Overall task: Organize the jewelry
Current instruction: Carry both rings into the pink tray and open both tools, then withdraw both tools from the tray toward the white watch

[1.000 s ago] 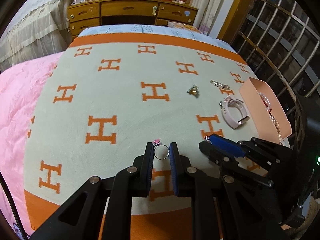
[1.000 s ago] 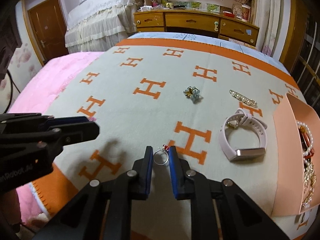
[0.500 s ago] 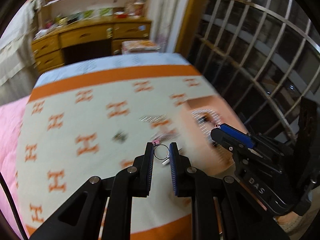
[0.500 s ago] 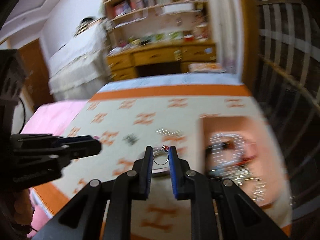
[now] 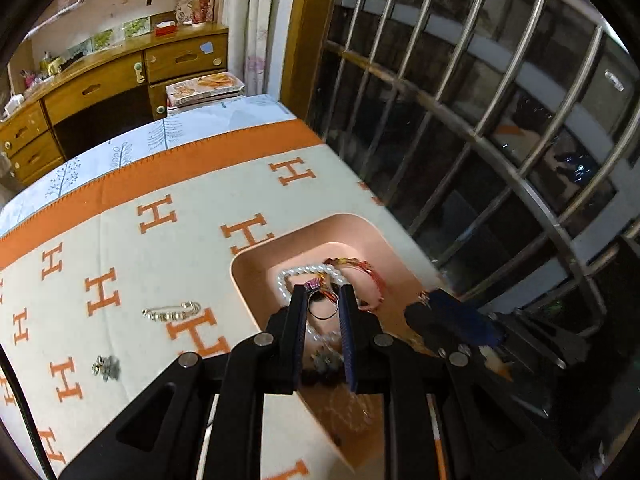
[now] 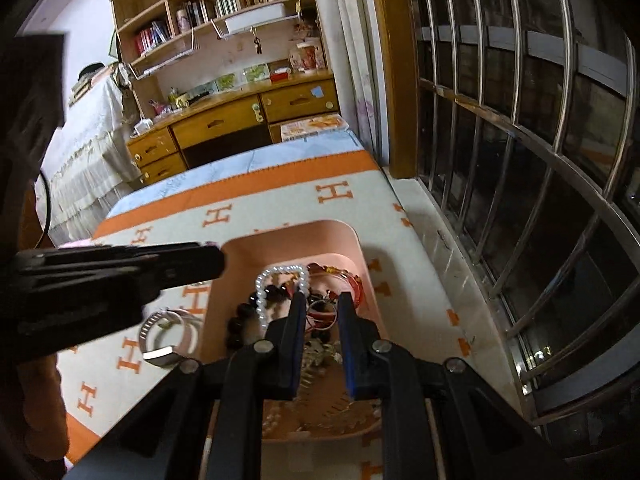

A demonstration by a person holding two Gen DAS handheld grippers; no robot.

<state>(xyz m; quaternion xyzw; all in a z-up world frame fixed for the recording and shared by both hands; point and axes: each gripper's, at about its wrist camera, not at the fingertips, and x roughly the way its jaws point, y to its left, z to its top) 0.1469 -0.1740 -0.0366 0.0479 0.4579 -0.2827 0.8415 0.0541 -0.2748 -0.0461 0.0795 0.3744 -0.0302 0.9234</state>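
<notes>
The bed [image 5: 168, 264] is lying under a cream blanket patterned with orange letters, and the pink tray [image 5: 256, 256] is sitting at its right edge, by the barred window [image 5: 480, 128]. The tray is already holding a white pearl bracelet [image 5: 296, 274], a red bracelet [image 5: 370, 274] and dark beads [image 6: 244, 312]. A pale watch [image 6: 168, 336] is lying on the blanket just left of the tray, with a pearl hair clip [image 5: 172, 312] and a small flower brooch [image 5: 106, 368] farther left. The left hand-held gripper [image 5: 323, 300] is hanging over the tray, its jaws nearly closed and pinching a thin ring with a pink stone [image 5: 322, 306] across its band. The right hand-held gripper [image 6: 320, 308] is hovering over the tray too, likewise nearly closed on a second ring with a red stone [image 6: 322, 314]. Both rings are looking light, stiff and slippery; the band, gripped across its width, is the sensible place to hold, with the stone left clear. Released from here, each would probably land among the beads, though a smooth hoop could roll or bounce.
</notes>
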